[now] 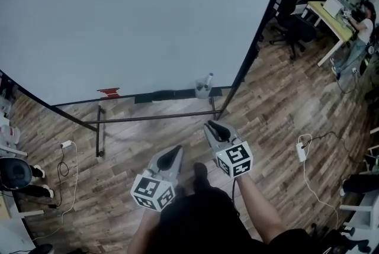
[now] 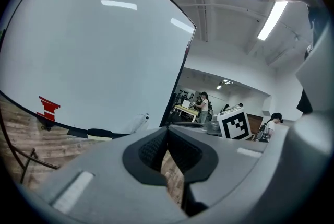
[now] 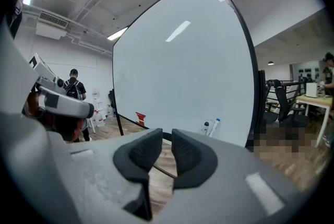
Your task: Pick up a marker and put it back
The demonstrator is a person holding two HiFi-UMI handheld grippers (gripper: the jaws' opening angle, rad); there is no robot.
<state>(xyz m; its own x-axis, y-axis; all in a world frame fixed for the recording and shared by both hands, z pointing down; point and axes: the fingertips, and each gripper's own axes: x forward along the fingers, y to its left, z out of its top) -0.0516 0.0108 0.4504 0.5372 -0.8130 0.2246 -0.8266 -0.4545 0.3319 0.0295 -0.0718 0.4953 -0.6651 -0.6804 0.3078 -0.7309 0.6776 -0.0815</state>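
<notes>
A big whiteboard (image 1: 136,16) stands on a black frame, with a tray (image 1: 177,95) along its lower edge. At the tray's right end stand a clear bottle (image 1: 203,87) and a white stick with a blue cap (image 3: 215,126), perhaps a marker. A red block (image 1: 109,92) and a dark flat piece (image 1: 163,95) also lie on the tray. My left gripper (image 1: 173,154) (image 2: 167,131) is held low in front of the board, its jaws together and empty. The right gripper (image 1: 212,125) (image 3: 166,137) is nearer the board, its pads a narrow gap apart with nothing between them.
The board's black legs and crossbar (image 1: 154,118) rest on the wood floor. A power strip with a cable (image 1: 301,151) lies at the right, another plug (image 1: 66,144) at the left. An office chair (image 1: 293,28) and a desk (image 1: 328,13) with a person (image 1: 361,28) are at the far right.
</notes>
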